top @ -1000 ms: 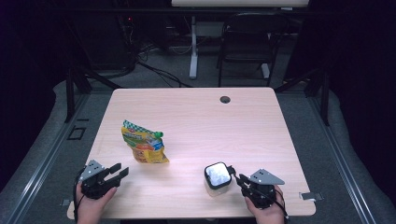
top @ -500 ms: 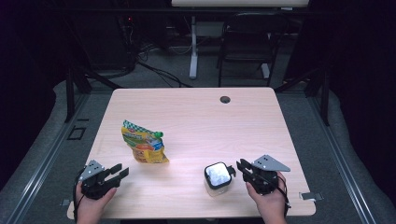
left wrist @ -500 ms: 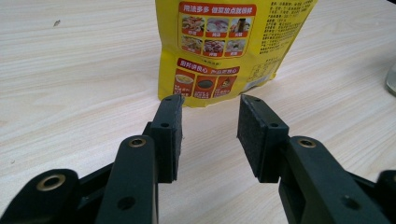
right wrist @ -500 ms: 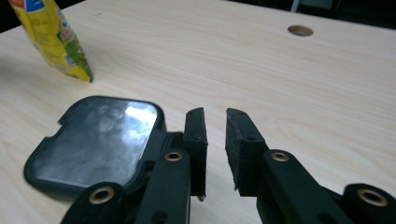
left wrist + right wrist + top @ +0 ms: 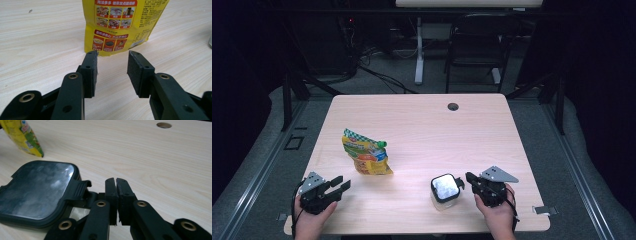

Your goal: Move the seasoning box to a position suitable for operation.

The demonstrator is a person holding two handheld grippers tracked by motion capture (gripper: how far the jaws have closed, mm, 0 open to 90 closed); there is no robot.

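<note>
High view: left gripper (image 5: 337, 186) spread before the yellow pouch (image 5: 366, 158); right gripper (image 5: 468, 178) pressed together, empty, beside the lidded container (image 5: 445, 189). Probably pre-grasp; next, approach.

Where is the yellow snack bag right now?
In the high view the yellow bag lies on the left part of the table, just beyond the open left gripper. The lidded container sits well off to its right.

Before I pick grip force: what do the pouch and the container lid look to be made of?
Pouch: glossy printed plastic film, judging by its sheen and soft creases; probably slippery. Container lid: hard black plastic frame with a shiny, reflective centre panel and a ribbed latch tab; plastic or glass, I cannot tell.
</note>
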